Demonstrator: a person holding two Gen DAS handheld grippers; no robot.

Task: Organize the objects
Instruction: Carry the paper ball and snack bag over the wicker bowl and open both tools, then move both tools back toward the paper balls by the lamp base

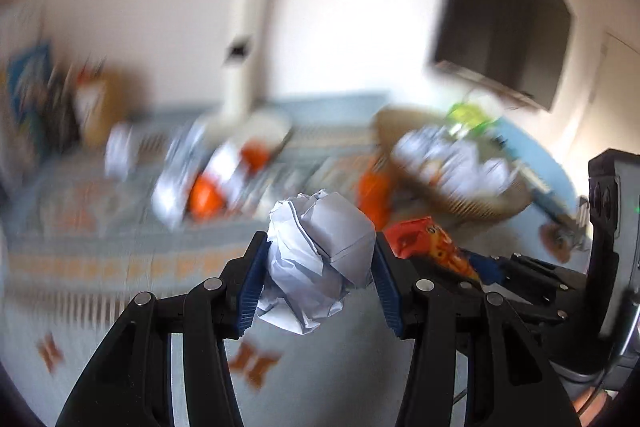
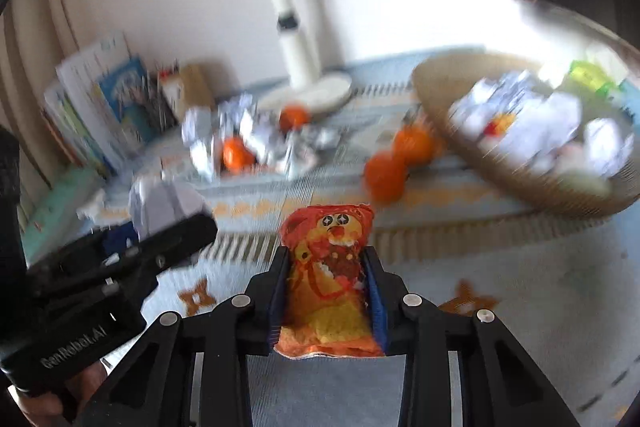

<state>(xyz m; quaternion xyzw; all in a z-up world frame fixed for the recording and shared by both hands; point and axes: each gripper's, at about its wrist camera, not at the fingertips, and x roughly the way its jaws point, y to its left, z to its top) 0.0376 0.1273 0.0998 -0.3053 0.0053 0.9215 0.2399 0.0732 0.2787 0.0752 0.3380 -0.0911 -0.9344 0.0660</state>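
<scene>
Two tools (image 1: 320,267) (image 2: 326,291), each around litter.

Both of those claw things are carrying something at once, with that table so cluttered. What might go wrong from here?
1. The left gripper pinches a crumpled paper ball only at its sides; paper squashes, so it might slip out.
2. The right gripper grips a limp orange snack packet, which could sag or slide free.
3. The two grippers hang close together, so they might bump, and the woven basket already looks piled with paper, beside loose oranges that could roll.
</scene>
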